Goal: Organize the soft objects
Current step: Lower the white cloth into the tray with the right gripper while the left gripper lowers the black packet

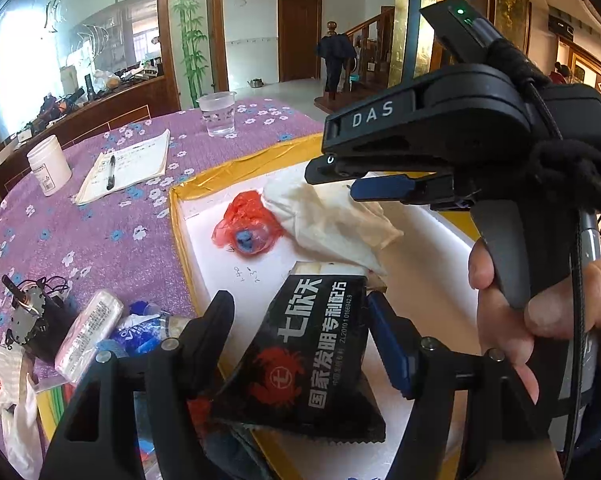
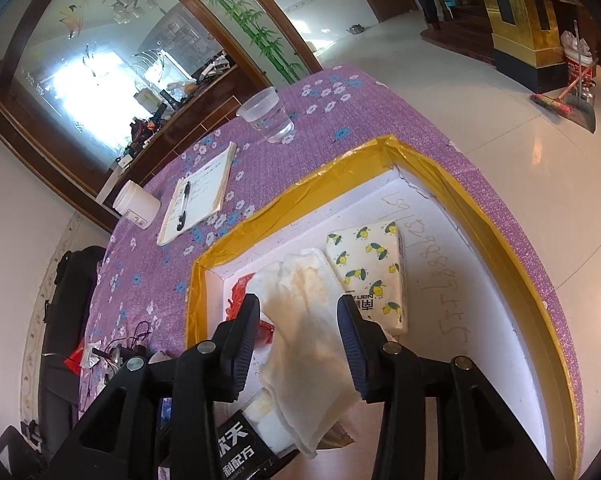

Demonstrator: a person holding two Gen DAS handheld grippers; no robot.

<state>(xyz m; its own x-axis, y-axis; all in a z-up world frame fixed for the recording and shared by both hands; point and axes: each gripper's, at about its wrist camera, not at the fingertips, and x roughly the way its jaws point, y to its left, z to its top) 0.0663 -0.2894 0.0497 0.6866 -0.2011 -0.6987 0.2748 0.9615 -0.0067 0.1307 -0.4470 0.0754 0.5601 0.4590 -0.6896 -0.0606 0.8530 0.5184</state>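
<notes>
A white foam tray with a yellow taped rim (image 1: 175, 216) (image 2: 452, 172) lies on the purple table. In it lie a stained white cloth (image 1: 328, 216) (image 2: 304, 340), a red plastic bag with something blue inside (image 1: 246, 226), and a lemon-print tissue pack (image 2: 370, 270). My left gripper (image 1: 300, 316) is shut on a black packet with Chinese print (image 1: 312, 356), held over the tray's near edge. My right gripper (image 2: 298, 316) is open above the white cloth; it shows from the side in the left wrist view (image 1: 332, 178).
On the flowered cloth stand a clear plastic cup (image 1: 217, 114) (image 2: 266, 114), a notepad with a pen (image 1: 126, 168) (image 2: 198, 196) and a white jar (image 1: 49, 165) (image 2: 136, 203). A small motor with wires (image 1: 28, 316), a wrapped pack (image 1: 88, 334) and bags lie left of the tray.
</notes>
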